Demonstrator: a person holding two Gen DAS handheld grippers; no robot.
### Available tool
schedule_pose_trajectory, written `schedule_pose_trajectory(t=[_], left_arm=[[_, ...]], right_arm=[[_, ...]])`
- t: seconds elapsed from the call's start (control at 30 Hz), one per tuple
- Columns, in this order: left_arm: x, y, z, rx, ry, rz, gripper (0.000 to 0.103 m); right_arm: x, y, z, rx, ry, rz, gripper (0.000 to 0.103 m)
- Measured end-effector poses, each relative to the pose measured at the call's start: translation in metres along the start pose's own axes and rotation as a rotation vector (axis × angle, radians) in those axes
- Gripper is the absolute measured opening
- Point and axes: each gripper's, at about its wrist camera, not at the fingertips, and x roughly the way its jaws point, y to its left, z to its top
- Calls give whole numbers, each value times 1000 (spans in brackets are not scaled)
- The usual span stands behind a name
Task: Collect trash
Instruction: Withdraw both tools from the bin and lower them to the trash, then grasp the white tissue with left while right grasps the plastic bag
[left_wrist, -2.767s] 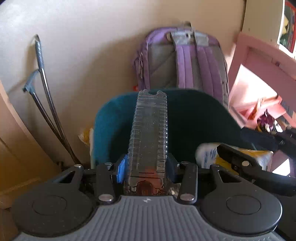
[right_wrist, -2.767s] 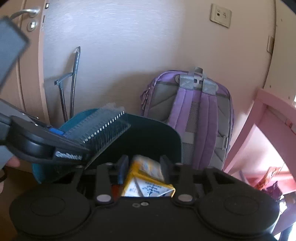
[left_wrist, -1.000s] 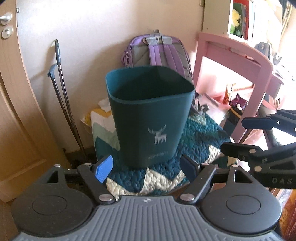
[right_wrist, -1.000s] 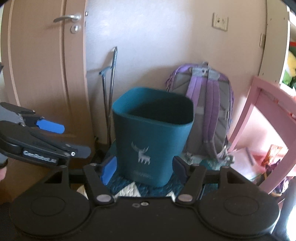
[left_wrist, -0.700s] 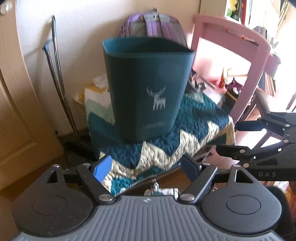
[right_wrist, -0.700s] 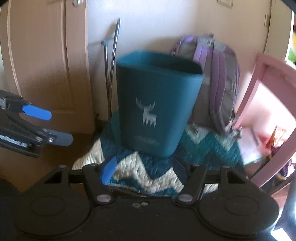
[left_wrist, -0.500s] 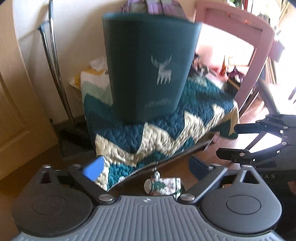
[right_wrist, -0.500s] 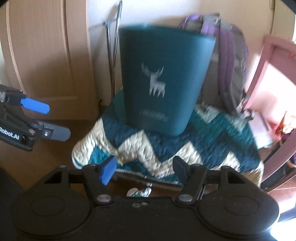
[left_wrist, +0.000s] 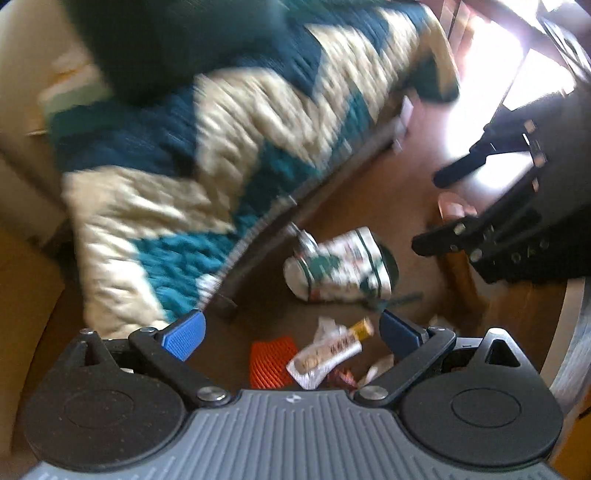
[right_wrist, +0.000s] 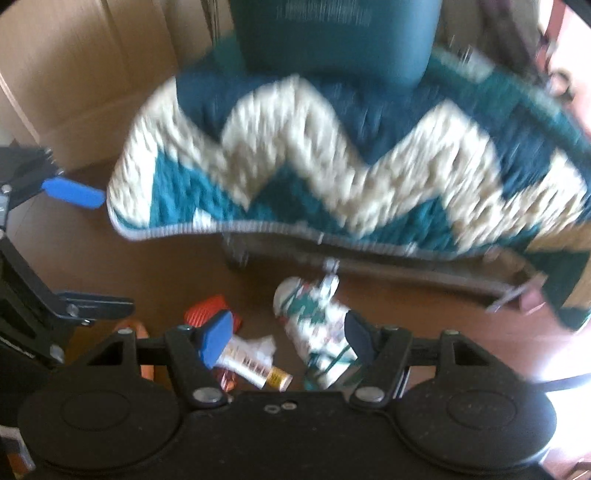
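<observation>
Both views are blurred. My left gripper (left_wrist: 291, 334) is open and empty above the brown floor. Below it lie a white and green paper cup (left_wrist: 338, 271) on its side, a snack wrapper (left_wrist: 325, 356) and an orange ridged piece (left_wrist: 271, 360). My right gripper (right_wrist: 286, 332) is open and empty, over the same cup (right_wrist: 314, 332), wrapper (right_wrist: 255, 365) and orange piece (right_wrist: 207, 308). The dark teal bin (right_wrist: 332, 37) stands on the zigzag quilt (right_wrist: 332, 158) above the litter. The right gripper also shows in the left wrist view (left_wrist: 458, 206), the left one in the right wrist view (right_wrist: 96, 251).
The teal and cream quilt (left_wrist: 207, 147) overhangs a low seat whose dark frame (right_wrist: 369, 258) runs just above the litter. A wooden door (right_wrist: 74, 74) is at the left. A purple backpack and pink furniture (right_wrist: 561, 37) are at the far right.
Both grippers have dropped the bottle and carton, drawn back from the bin and tilted down toward the floor. The litter under the quilt's edge has come into view.
</observation>
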Motion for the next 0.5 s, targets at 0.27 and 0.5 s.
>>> schedule_pose_trajectory(t=[0.27,0.5], left_arm=[[97,-38,-44,235,177,-135,101],[165,-59,-82,254,305,-229,101]], right_arm=[[84,14,-40,-197,183,-12,67],[151,39,-92,-406,368,52,67]])
